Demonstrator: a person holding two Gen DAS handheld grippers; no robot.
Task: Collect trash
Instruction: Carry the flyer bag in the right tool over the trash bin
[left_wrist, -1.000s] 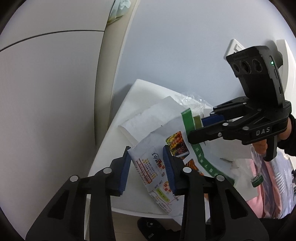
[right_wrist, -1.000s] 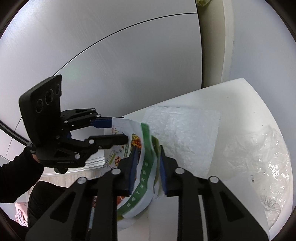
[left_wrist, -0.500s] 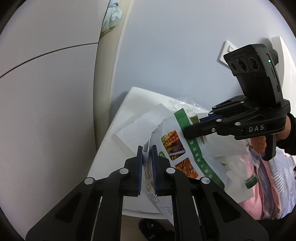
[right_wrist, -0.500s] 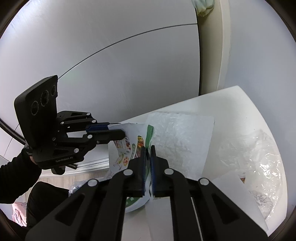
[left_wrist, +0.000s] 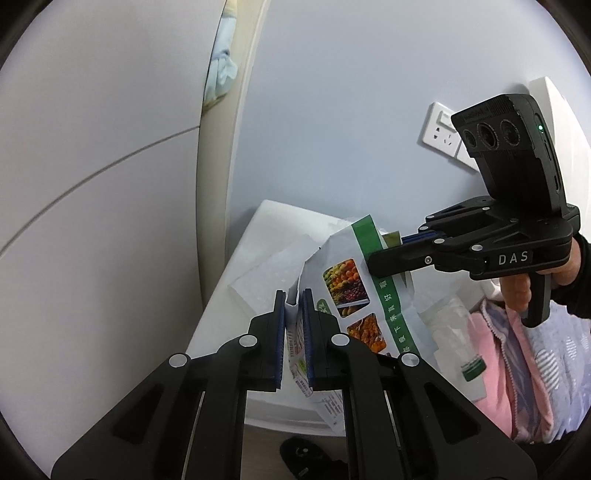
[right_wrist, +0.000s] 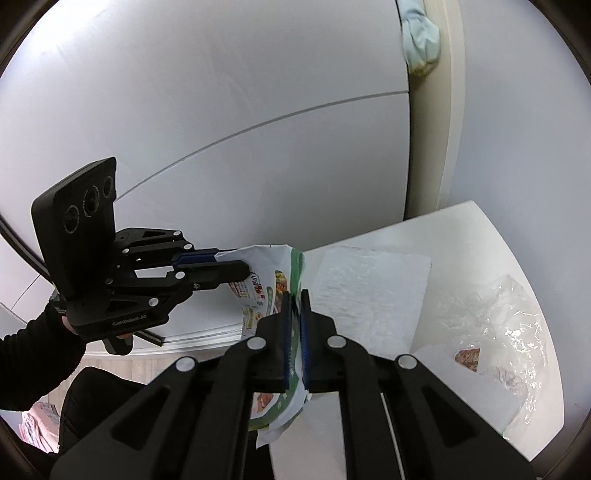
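Holding a printed snack bag (left_wrist: 351, 291) up off a white surface (left_wrist: 255, 258), one tool at each end. Left tool (left_wrist: 294, 332) pinching the bag's near white edge, jaws pressed nearly together on the thin film; right tool (right_wrist: 294, 332) clamping the green-striped edge the same way. Gripping both ends, probably to keep the limp wrapper stretched and controlled while carrying it off as trash. Bag showing as crinkled white film with a green band, fruit photos and small printed text, sagging between the two grips. Lying on the surface behind and to the right: a flat white sheet (right_wrist: 373, 291) and crumpled clear plastic (right_wrist: 509, 332), likely waiting for collection.
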